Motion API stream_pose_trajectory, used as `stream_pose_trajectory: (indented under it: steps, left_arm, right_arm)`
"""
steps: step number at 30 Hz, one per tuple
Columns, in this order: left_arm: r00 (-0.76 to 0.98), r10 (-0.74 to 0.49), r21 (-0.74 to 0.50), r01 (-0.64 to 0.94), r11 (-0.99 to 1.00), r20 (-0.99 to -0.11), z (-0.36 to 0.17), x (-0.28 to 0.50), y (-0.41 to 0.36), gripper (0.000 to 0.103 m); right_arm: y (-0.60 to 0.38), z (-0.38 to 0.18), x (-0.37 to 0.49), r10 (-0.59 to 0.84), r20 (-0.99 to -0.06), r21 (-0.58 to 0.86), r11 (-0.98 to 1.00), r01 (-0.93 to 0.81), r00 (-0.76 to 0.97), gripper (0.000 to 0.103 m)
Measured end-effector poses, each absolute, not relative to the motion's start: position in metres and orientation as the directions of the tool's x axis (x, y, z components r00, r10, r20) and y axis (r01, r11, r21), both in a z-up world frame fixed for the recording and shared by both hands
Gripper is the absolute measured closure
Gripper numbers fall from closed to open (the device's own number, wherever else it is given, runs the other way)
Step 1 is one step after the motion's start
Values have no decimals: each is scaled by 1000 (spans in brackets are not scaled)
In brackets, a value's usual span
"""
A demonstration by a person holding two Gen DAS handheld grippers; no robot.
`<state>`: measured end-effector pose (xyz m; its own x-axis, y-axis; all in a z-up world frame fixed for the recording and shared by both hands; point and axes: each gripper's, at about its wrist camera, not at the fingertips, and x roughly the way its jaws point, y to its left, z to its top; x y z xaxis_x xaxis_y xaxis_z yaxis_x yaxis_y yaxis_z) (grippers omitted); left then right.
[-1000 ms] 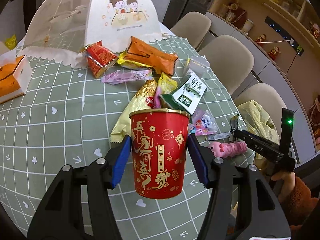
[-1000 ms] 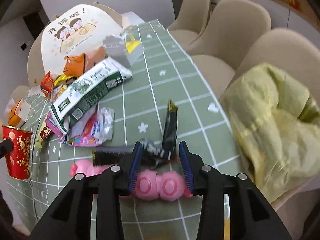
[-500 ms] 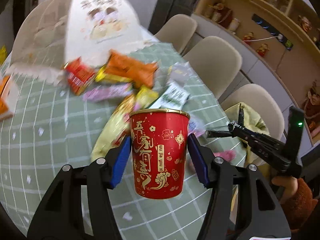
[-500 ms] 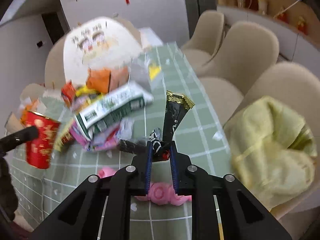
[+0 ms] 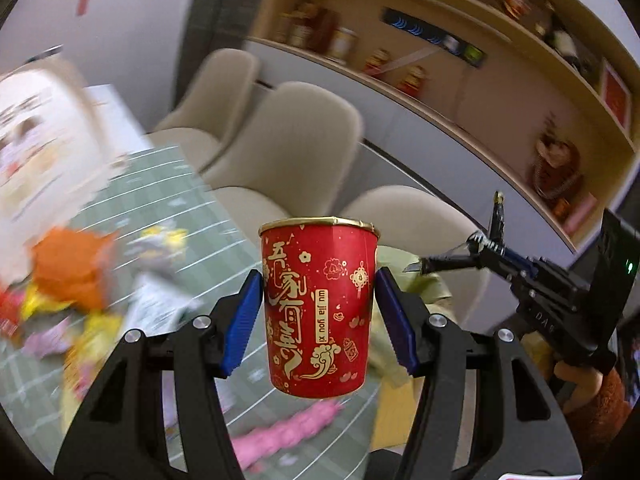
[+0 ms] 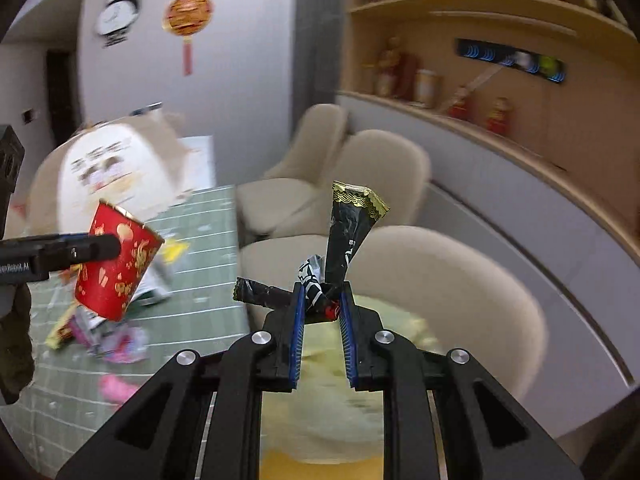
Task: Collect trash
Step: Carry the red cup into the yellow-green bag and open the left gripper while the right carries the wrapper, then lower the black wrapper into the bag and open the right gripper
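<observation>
Left wrist view: left gripper [image 5: 319, 312] clamped on red paper cup [image 5: 318, 304], jaws pressed to both sides, cup upright and lifted clear of the green gridded tabletop [image 5: 208, 216]. Blurred wrappers [image 5: 76, 276] and pink toy [image 5: 280, 436] lying below.

Right wrist view: right gripper [image 6: 322, 322] nearly closed, jaws pinching black wrapper [image 6: 348, 236] at its crumpled base, held aloft above yellow bag [image 6: 344, 384] beside beige chair [image 6: 448, 276].

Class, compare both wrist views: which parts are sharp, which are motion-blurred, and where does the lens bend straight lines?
Left wrist view: the red cup and left claw are sharp, the table litter smears. Right wrist view: the black wrapper and right claw are crisp, the yellow bag is blurred. In both, the fisheye curves the shelves.
</observation>
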<state>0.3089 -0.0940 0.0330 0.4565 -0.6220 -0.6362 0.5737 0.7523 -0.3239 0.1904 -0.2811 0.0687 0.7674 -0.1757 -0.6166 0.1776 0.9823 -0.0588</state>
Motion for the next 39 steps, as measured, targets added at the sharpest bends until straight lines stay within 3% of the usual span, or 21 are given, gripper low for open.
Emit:
stream_pose_trajectory:
  steps: [10, 15, 19, 25, 30, 36, 39]
  left_arm:
    - [225, -670, -363, 698, 617, -707, -18, 333, -252, 46]
    - [5, -677, -509, 656, 558, -736, -65, 347, -289, 37]
    - [88, -655, -474, 620, 626, -751, -68, 350, -275, 31]
    - [287, -590, -370, 556, 744, -755, -49, 341, -216, 31]
    - [344, -540, -328, 514, 793, -768, -48, 327, -168, 31]
    - [349, -487, -339, 407, 848, -800, -61, 312, -114, 31]
    - [373, -465, -340, 353, 871, -803, -62, 305, -87, 31]
  right_arm:
    - [-388, 70, 170, -324, -606, -54, 928, 369, 726, 86]
    - [-408, 58, 171, -311, -617, -27, 927, 375, 723, 86]
    - [-407, 46, 183, -254, -633, 13, 941, 338, 731, 86]
    - [-385, 15, 214, -101, -683, 108, 966, 236, 723, 86]
    - [-363, -34, 240, 21, -754, 186, 966, 182, 657, 86]
    - [-346, -106, 262, 71, -873, 180, 967, 183, 483, 86]
    - [-340, -115, 260, 84, -886, 186, 965, 184, 456, 86]
